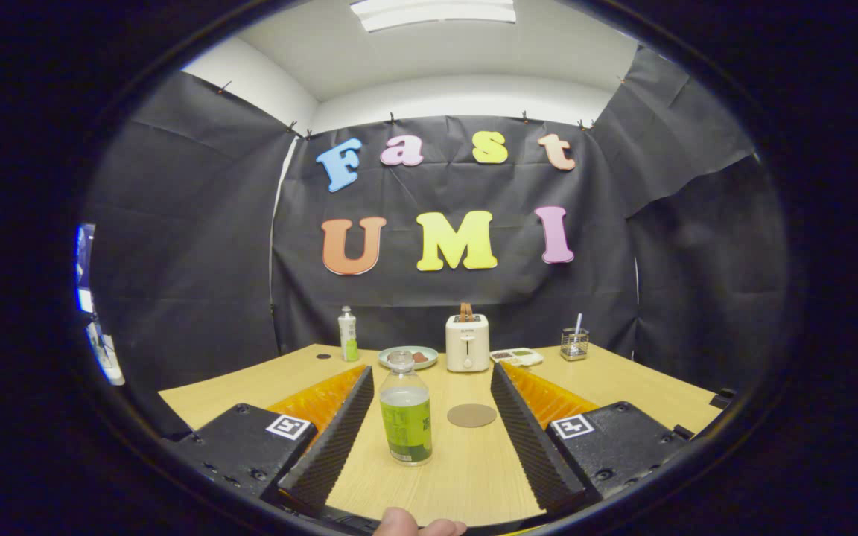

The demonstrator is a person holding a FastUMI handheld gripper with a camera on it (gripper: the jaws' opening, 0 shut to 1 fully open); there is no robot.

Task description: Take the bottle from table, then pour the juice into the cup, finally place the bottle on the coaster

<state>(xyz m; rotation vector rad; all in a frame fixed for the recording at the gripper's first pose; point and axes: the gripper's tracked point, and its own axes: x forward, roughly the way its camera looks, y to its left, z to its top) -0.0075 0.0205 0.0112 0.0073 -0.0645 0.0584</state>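
The juice bottle (pixel 405 411) carried a green label with dark printing too small to make out, and the white toaster (pixel 467 342) bore a small mark near its top that could not be read either. A white bottle with a green band (pixel 348 334) at the back of the desk (pixel 444 476) showed no legible writing. Square black-and-white markers sat on the two finger blocks of the tongs (pixel 433 387).

The tongs stood wide open, their ribbed fingers (pixel 339 432) spread well apart and touching nothing. The juice bottle stood upright on the desk between the fingers, nearer the left one but clear of both. It was uncapped, clear above the label, with pale liquid filling part of it. A round brown coaster (pixel 471 415) lay flat just to the right of the bottle, also between the fingers and apart from it.

Beyond the fingertips, near the back wall, a pale green plate (pixel 408 357) held some food beside the toaster, which had a brown slice standing in its slot. A small flat tray (pixel 517 357) lay to the toaster's right, and a wire holder (pixel 574 344) with a utensil stood further right. A fingertip (pixel 418 525) of the person's hand showed at the near edge of the desk.
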